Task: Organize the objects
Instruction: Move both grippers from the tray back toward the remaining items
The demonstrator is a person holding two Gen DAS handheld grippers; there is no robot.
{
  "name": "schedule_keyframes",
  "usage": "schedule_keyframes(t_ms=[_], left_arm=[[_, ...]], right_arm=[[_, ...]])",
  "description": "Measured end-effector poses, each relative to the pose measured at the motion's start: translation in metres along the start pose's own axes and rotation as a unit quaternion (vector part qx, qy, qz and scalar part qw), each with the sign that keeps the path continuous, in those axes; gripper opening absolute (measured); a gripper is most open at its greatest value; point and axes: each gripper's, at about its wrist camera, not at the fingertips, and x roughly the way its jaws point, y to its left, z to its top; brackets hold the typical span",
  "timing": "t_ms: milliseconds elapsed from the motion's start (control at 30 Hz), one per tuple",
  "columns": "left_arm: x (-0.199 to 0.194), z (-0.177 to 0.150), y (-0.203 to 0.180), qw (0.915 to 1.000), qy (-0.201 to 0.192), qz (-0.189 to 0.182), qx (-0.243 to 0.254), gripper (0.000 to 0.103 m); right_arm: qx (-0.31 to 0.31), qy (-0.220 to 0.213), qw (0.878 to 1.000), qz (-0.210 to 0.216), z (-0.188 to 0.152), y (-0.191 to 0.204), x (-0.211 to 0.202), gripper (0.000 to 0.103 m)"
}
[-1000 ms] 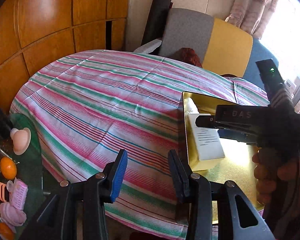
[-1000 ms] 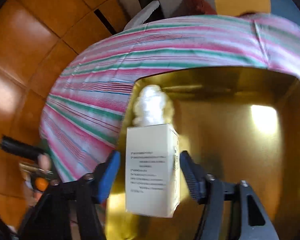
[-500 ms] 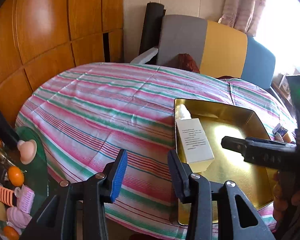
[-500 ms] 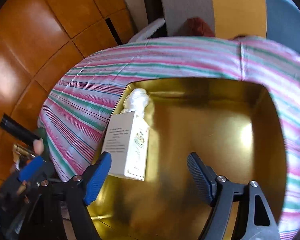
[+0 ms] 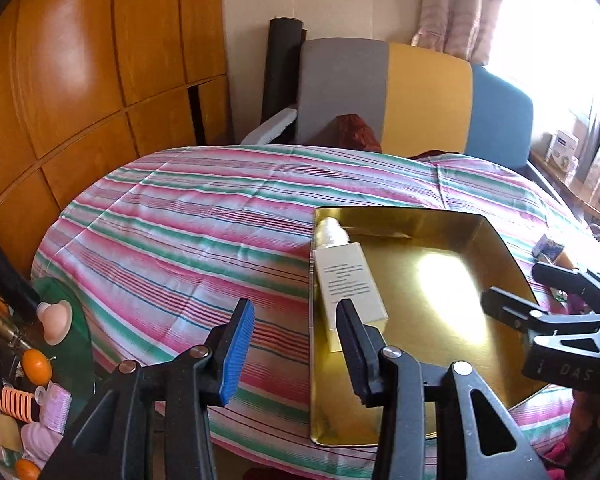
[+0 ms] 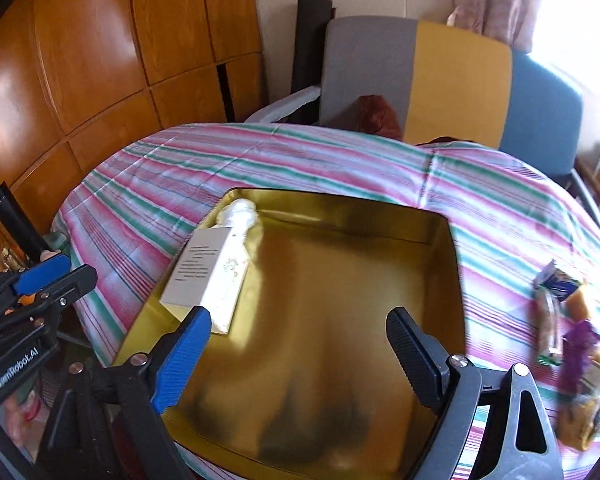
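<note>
My right gripper (image 6: 298, 354), jaws opening and empty, hangs over the gold tray (image 6: 456, 264), nearer the snack packets (image 6: 560, 304) right of it; the white carton (image 6: 210, 276) lies lengthwise along the tray's left wall; my left gripper (image 5: 296, 344) is part-spread, empty

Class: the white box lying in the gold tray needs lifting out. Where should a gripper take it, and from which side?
Grip the white box across its two long sides, near the middle, coming from above. It lies flat along the gold tray's left wall, so a sideways approach is blocked, and a white bundle sits at its far end.
</note>
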Motion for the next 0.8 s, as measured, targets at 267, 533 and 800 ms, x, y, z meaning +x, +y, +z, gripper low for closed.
schedule_keyframes(t_ms=[267,533,800], left_arm=[[0.001,0.001,-0.032,0.9992,0.008,-0.025,0.030,0.043],[0.002,0.005,-0.064,0.9968,0.012,-0.052,0.060,0.043],[0.006,0.010,-0.100,0.9923,0.017,-0.084,0.089,0.043]], right_arm=[[0.021,-0.015,0.999,-0.043,-0.015,-0.042,-0.024,0.094],[0.065,-0.028,0.993,-0.090,-0.029,-0.105,-0.048,0.096],[0.125,-0.043,0.978,-0.161,-0.044,-0.187,-0.082,0.101]])
